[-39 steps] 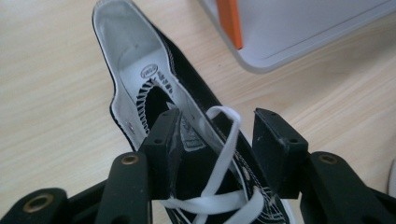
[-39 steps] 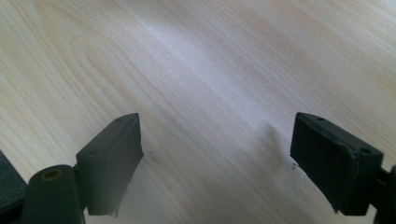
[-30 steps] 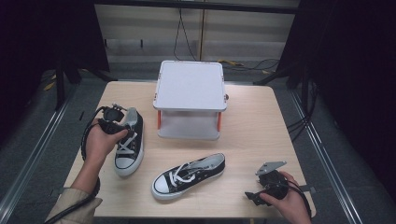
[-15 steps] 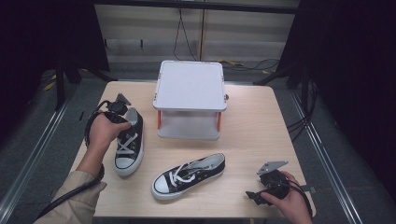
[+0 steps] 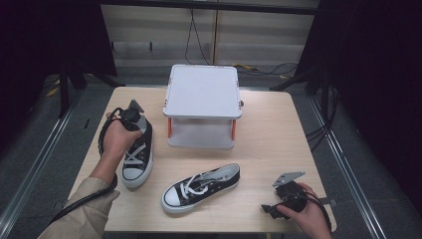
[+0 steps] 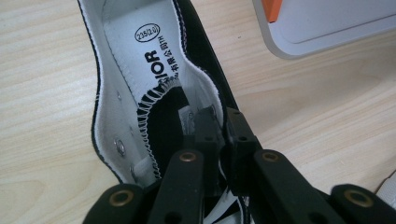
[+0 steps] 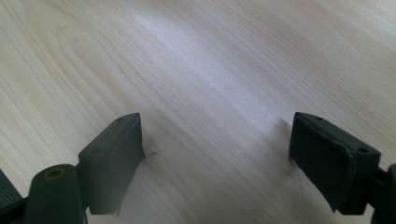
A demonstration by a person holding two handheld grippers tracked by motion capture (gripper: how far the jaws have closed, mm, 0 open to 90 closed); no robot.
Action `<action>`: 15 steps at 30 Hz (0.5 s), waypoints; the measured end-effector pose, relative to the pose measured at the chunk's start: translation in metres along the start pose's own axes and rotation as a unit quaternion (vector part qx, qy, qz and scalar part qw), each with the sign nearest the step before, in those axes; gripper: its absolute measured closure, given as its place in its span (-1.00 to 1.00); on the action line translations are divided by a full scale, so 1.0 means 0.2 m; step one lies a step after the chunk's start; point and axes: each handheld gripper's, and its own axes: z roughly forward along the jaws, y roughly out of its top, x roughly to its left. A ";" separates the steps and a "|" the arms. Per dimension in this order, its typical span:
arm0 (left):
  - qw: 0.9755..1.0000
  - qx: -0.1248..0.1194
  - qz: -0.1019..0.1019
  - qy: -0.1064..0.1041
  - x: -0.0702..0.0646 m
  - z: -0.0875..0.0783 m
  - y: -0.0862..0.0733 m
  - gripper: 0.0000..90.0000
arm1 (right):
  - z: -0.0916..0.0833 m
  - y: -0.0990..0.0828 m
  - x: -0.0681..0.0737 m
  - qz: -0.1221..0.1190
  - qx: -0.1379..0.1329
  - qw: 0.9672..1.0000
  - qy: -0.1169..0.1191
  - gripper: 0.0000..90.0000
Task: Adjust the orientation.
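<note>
A black-and-white sneaker (image 5: pixel 138 160) lies at the table's left, toe toward me. My left gripper (image 5: pixel 130 117) sits over its heel opening. In the left gripper view the jaws have just been closing, and my left gripper (image 6: pixel 219 127) is now shut on the sneaker's side wall (image 6: pixel 205 88), one jaw inside the shoe and one outside. The white insole (image 6: pixel 140 56) shows beyond. A second matching sneaker (image 5: pixel 201 186) lies on its own near the front middle. My right gripper (image 5: pixel 272 209) rests open at the front right; in its own view my right gripper (image 7: pixel 217 154) has bare wood between the jaws.
A white box-like stand (image 5: pixel 201 94) with orange legs occupies the back middle of the wooden table (image 5: pixel 268 139). Its corner (image 6: pixel 322 23) is close beyond the held sneaker. Black cables trail from both grippers; dark floor surrounds the table.
My left gripper has shifted slightly right and down onto the left sneaker's heel opening and closed on its side wall. The right gripper and the second sneaker have not moved.
</note>
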 end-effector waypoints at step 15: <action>0.995 0.016 0.096 -0.016 -0.16 -0.13 -0.19 0.93 | -0.02 0.01 0.01 -0.005 -0.007 1.000 -0.010 -0.61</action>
